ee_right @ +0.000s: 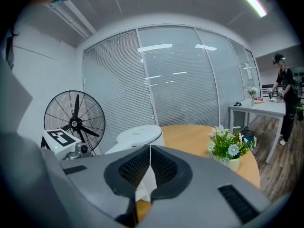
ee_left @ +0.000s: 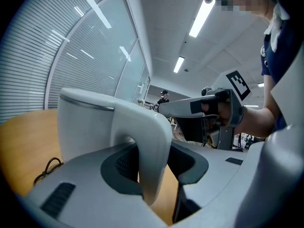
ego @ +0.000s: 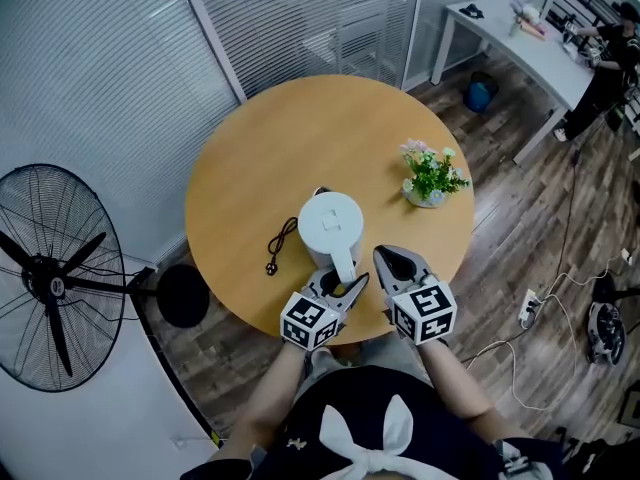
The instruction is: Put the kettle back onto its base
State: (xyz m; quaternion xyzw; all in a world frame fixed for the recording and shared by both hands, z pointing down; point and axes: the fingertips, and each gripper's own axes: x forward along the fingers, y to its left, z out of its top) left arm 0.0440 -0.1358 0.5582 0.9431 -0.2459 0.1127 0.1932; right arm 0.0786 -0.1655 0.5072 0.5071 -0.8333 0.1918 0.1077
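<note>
A white kettle (ego: 328, 220) stands upright on the round wooden table (ego: 300, 138). Its handle (ego: 345, 266) points toward me. My left gripper (ego: 340, 286) is shut on that handle (ee_left: 151, 141), one pad on each side of it, with the kettle body (ee_left: 88, 125) just beyond my left gripper (ee_left: 156, 161). My right gripper (ego: 386, 258) hovers to the right of the handle, shut and empty. In its own view my right gripper (ee_right: 149, 163) shows the jaws meeting in a thin line, and the kettle lid (ee_right: 140, 136) lies ahead. A base under the kettle is hidden.
A black cord with a plug (ego: 279, 245) lies on the table left of the kettle. A small pot of flowers (ego: 430, 178) stands at the right of the table. A floor fan (ego: 50, 273) stands beyond the left edge. A person works at a far desk (ego: 540, 43).
</note>
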